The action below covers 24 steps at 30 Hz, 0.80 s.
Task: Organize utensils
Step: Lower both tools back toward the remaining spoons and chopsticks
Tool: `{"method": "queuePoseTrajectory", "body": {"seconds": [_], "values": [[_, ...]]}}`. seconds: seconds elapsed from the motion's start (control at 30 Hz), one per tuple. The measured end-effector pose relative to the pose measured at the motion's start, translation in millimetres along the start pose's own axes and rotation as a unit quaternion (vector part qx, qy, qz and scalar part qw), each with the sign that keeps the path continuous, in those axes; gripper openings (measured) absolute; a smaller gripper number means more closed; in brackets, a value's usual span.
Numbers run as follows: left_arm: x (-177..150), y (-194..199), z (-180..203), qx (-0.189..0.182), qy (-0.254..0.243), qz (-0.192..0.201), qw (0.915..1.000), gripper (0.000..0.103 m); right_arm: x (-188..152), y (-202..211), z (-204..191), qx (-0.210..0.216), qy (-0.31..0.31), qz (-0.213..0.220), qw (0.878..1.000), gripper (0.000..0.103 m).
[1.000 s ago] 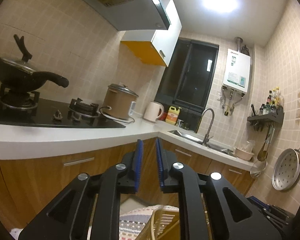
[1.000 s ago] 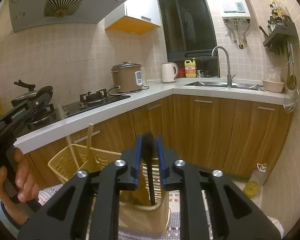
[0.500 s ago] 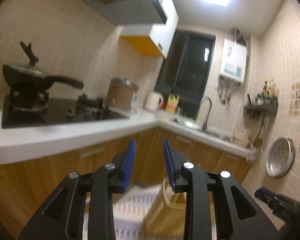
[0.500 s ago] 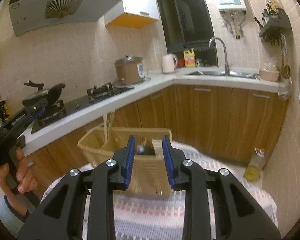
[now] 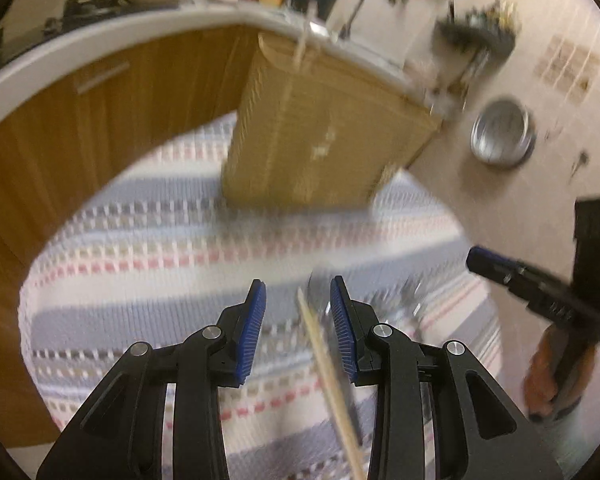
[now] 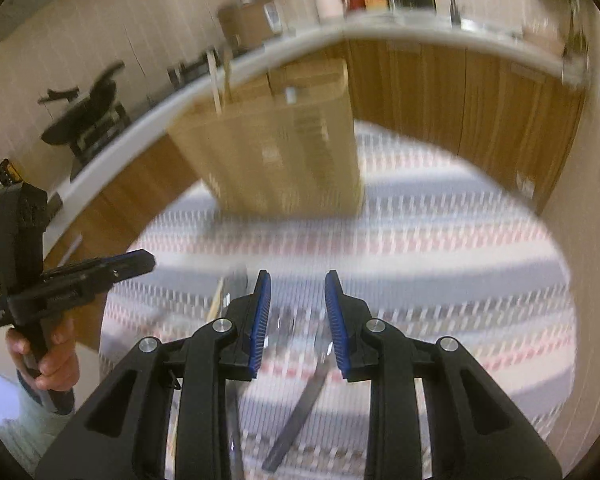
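Both grippers are tipped down at the striped cloth (image 5: 148, 240) on the bench now, pics pretty blurry tbh. Left gripper (image 5: 298, 312): fingers have just been opening, they stand apart w/ a wooden chopstick (image 5: 324, 364) lying on the cloth in the gap, not pinched yet. Right gripper (image 6: 294, 304): fingers part open, nothing gripped, a dark flat utensil handle (image 6: 300, 412) lies on the cloth just below them. More metal bits near it but too smeared to ID.

The yellow utensil basket (image 5: 320, 136) stands upright at the far side of the cloth, a couple of sticks already poking out the top.

IMO the step is picking up the loose stuff. Tips: line the fingers square across the chopstick, go low so the pads straddle it, close near the middle so it doesn't swing. Keep the two grippers apart, they're close.
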State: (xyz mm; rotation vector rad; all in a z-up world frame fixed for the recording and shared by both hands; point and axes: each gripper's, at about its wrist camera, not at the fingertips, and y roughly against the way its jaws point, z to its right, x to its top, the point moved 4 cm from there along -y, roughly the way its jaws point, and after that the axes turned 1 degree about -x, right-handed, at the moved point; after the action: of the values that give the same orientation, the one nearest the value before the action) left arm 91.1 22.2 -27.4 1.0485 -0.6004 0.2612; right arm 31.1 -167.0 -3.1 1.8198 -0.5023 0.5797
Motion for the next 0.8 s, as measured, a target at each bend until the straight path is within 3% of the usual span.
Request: {"method": "queuePoseTrajectory", "body": {"seconds": [0.07,0.2,0.37,0.8], "values": [[-12.6,-14.7,2.9,0.001,-0.014,-0.030,0.9995,0.031,-12.6,-11.9,4.5,0.005,-0.017,-0.032,0.999,0.025],[-30.6,-32.9,10.4,0.018,-0.036,-0.052,0.9979,0.031,-25.1,-21.5,11.2,0.005,-0.033,-0.055,0.998,0.025],[-45.8,-53.1,20.8,0.064,-0.060,-0.044,0.9951,0.027,-32.3,-20.0,13.8,0.004,-0.034,-0.055,0.998,0.025],[-49.7,-54.5,34.0,0.124,-0.098,-0.014,0.9874,0.025,-37.9,-18.0,25.6,0.007,-0.042,-0.057,0.997,0.025]]}}
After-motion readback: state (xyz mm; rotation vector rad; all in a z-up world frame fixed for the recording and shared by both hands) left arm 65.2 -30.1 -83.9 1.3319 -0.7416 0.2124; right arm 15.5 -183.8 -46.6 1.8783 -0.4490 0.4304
